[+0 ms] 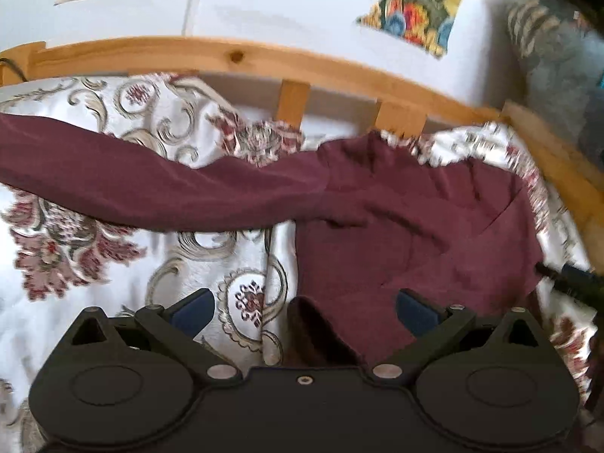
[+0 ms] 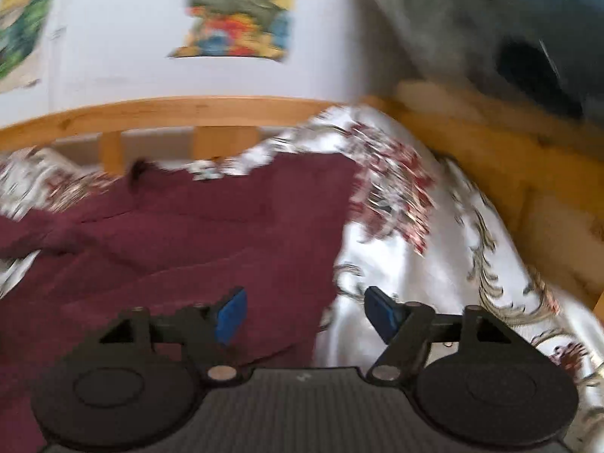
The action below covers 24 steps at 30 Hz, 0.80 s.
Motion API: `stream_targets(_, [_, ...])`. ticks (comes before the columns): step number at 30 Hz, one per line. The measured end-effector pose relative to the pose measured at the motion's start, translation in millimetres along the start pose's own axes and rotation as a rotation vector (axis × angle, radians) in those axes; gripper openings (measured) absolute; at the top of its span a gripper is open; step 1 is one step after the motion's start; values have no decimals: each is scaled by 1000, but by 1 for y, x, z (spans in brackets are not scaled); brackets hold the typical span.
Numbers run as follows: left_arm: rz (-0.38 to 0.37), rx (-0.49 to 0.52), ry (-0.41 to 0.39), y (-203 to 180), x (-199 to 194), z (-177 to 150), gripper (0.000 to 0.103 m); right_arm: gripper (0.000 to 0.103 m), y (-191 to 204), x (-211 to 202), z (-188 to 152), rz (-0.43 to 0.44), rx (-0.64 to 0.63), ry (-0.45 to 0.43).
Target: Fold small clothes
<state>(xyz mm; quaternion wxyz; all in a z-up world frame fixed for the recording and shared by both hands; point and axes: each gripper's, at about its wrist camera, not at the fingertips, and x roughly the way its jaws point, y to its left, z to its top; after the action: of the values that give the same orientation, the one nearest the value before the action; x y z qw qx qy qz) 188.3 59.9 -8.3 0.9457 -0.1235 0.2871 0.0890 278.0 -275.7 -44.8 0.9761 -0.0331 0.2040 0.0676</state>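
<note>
Maroon knit garment [image 1: 396, 226] spread across centre frame on floral-patterned white bedspread [image 1: 94, 264], one long sleeve running to left edge of left wrist view, body filling right half. Near corner, folded up and showing darker underside, directly between blue pads of left gripper [image 1: 305, 307]; jaws spread wide, nothing pinched. In right wrist view, garment [image 2: 188, 226] filling left and centre, straight side edge passing between pads of right gripper [image 2: 305, 315]; jaws parted, not pressing cloth. Strong blur in that view; contact not confirmable.

Recommended procedure for grasp: lower each gripper onto its own edge, take only top layer of knit, avoid catching bedspread beneath. Close fully before lifting. Lift both corners evenly to keep fold line straight.

Beyond bedspread: pine bed rail with slats [image 1: 264, 56] across upper frame, white wall with colourful pictures [image 1: 415, 3] above.
</note>
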Motion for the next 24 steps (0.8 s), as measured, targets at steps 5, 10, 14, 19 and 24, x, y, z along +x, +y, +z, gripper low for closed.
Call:
stream_targets(5, [34, 12, 67, -7, 27, -10, 102, 61, -26, 37, -2, 62, 87, 5])
stream_targets(10, [15, -22, 81, -4, 34, -15, 102, 15, -23, 37, 2, 95, 71, 3])
stream_targets(14, [38, 8, 98, -10, 38, -16, 102, 12, -27, 28, 7, 55, 104, -15])
stream_targets(19, [66, 24, 171, -10, 49, -25, 102, 12, -36, 37, -1, 13, 124, 13])
stream_targets(24, [66, -31, 100, 12, 22, -19, 102, 29, -35, 27, 1, 29, 114, -18])
